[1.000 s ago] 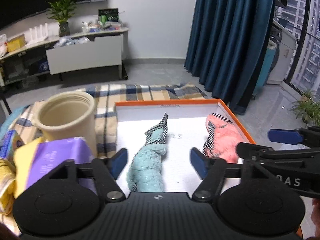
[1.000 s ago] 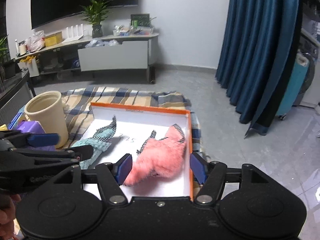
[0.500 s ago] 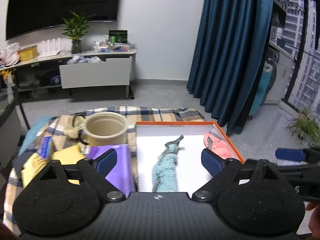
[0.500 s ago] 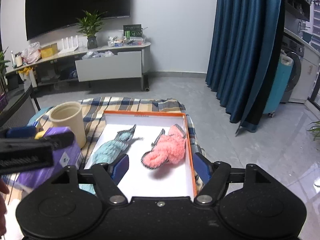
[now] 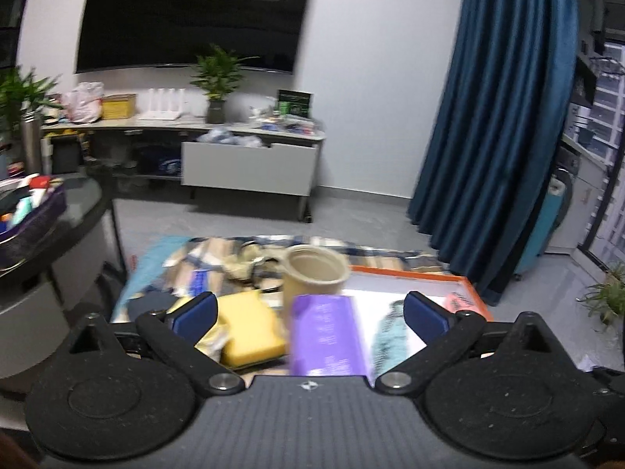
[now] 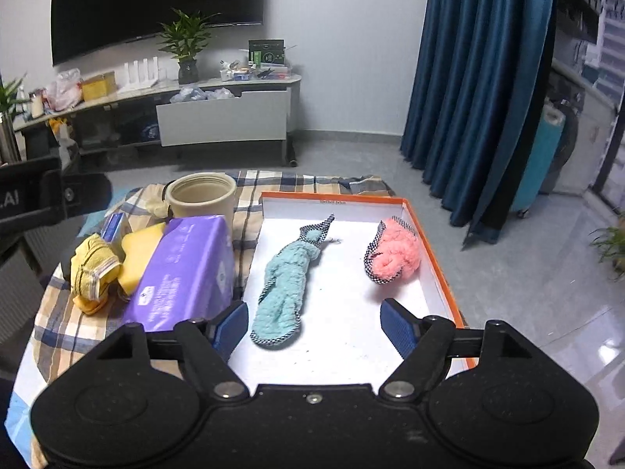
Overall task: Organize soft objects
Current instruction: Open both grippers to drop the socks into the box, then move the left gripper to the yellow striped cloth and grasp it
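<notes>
Fluffy and limp, the teal cloth (image 6: 287, 283) lies inside the orange-rimmed tray (image 6: 433, 262), left of the pink cloth (image 6: 394, 254); probably light, best pinched mid-body. Both left tongs (image 5: 310, 314) and right tongs (image 6: 314, 328) gape empty above the tray.

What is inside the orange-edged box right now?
Two soft items lie on the white floor of the orange-edged box: a blue fuzzy cloth at left and a pink fuzzy cloth at right, apart. The right gripper body covers the box's near end.
</notes>
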Demonstrator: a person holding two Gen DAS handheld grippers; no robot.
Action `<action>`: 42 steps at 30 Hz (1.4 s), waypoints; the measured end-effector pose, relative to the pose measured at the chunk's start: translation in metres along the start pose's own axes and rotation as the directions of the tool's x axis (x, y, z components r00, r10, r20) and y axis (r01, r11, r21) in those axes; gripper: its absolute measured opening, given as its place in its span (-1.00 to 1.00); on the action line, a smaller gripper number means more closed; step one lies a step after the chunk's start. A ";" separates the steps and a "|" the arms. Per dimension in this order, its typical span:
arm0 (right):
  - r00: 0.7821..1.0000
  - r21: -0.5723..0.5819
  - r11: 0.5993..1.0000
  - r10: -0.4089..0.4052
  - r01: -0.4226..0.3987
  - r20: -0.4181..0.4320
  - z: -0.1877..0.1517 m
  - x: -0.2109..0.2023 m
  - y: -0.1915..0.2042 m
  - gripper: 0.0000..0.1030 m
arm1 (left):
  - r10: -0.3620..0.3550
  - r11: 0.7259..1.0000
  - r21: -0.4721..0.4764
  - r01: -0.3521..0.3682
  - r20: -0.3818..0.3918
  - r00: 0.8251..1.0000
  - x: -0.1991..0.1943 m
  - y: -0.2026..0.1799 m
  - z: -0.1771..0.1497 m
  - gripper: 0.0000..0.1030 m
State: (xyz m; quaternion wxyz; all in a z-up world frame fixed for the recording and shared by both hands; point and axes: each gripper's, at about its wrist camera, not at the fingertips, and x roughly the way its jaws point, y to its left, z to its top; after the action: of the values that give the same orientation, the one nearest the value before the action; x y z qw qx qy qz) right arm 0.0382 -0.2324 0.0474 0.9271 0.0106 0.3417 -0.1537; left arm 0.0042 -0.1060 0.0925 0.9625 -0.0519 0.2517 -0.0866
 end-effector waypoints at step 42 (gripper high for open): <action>0.925 -0.230 0.896 0.370 -0.379 -0.082 -0.051 0.033 0.151 0.77 | 0.159 0.971 -0.152 -0.186 -0.173 0.972 0.029 0.137 -0.052 1.00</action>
State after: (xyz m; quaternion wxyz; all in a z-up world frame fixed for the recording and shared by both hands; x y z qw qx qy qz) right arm 0.0741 -0.0913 -0.0257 0.9272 -0.0342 0.3662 0.0704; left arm 0.0228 0.0194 0.0143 0.9354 -0.1033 0.3378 0.0152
